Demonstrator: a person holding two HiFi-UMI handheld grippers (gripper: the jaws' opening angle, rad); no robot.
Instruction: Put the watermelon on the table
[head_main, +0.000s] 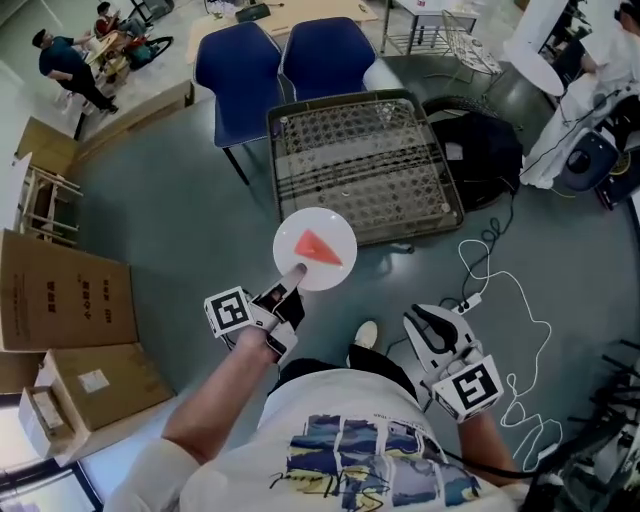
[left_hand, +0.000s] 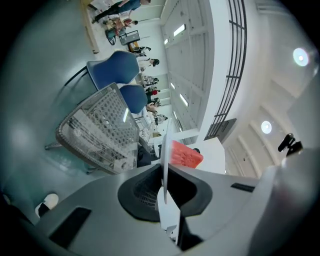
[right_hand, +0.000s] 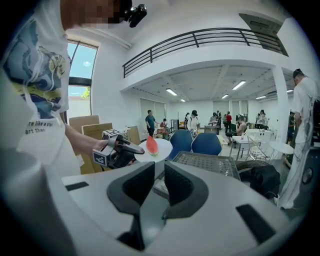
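Note:
A red watermelon wedge (head_main: 320, 247) lies on a small round white plate (head_main: 335, 268), held in the air over the grey floor. My left gripper (head_main: 294, 274) is shut on the plate's near rim. In the left gripper view the plate (left_hand: 165, 145) shows edge-on between the jaws, with the wedge (left_hand: 186, 155) on its right side. My right gripper (head_main: 420, 320) hangs low at the right, away from the plate, its jaws a narrow gap apart with nothing in them. The right gripper view shows that gripper (right_hand: 159, 175), and beyond it the left gripper (right_hand: 128, 148) carrying the wedge (right_hand: 151, 145).
A grey wire-mesh crate (head_main: 360, 165) stands on the floor just beyond the plate. Two blue chairs (head_main: 285, 60) are behind it. Cardboard boxes (head_main: 65, 300) sit at the left, a black bag (head_main: 485, 150) and a white cable (head_main: 505, 300) at the right. People and white tables (right_hand: 252, 141) are farther off.

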